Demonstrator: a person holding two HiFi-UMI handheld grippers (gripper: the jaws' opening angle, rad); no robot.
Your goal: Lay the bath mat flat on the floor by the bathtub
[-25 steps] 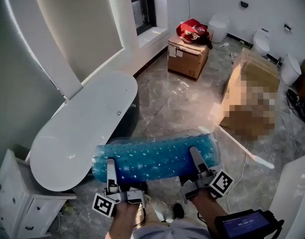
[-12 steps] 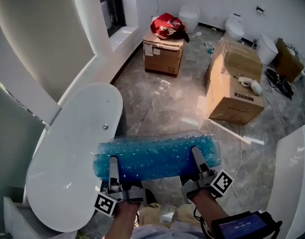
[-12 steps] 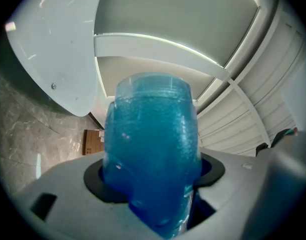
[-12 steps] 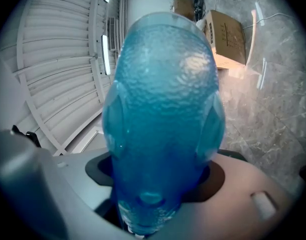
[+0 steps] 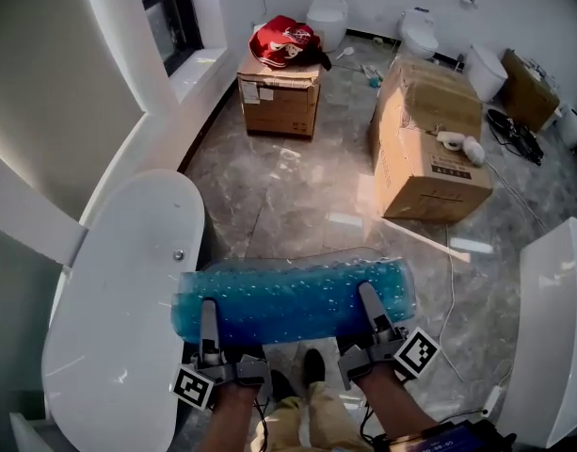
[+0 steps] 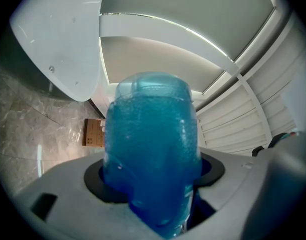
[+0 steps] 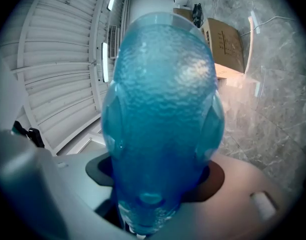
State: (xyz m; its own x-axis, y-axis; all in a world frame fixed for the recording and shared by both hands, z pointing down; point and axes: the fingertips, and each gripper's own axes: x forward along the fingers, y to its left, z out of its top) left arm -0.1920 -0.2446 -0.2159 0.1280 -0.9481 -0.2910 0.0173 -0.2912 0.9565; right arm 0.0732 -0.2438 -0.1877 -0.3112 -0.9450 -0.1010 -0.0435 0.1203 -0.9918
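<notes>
The bath mat [image 5: 293,298] is a translucent blue, bubbly sheet, folded or rolled into a long band held level in the air above the grey marble floor [image 5: 297,196]. My left gripper [image 5: 209,314] is shut on its left part and my right gripper [image 5: 371,307] is shut on its right part. The white oval bathtub [image 5: 119,318] lies just left of the mat. In the left gripper view the mat [image 6: 152,149] fills the jaws, and in the right gripper view the mat [image 7: 162,129] hides both fingers.
Two cardboard boxes stand ahead: one [image 5: 279,97] with a red bag [image 5: 286,40] on top, a bigger one [image 5: 427,149] to the right. Toilets [image 5: 420,31] line the far wall. A white fixture [image 5: 556,337] is at right. A white cable [image 5: 448,281] trails on the floor.
The view has swung left and forward: the boxes and tub shifted in frame and more of the tub shows. The mat stays held the same way in both grippers.
</notes>
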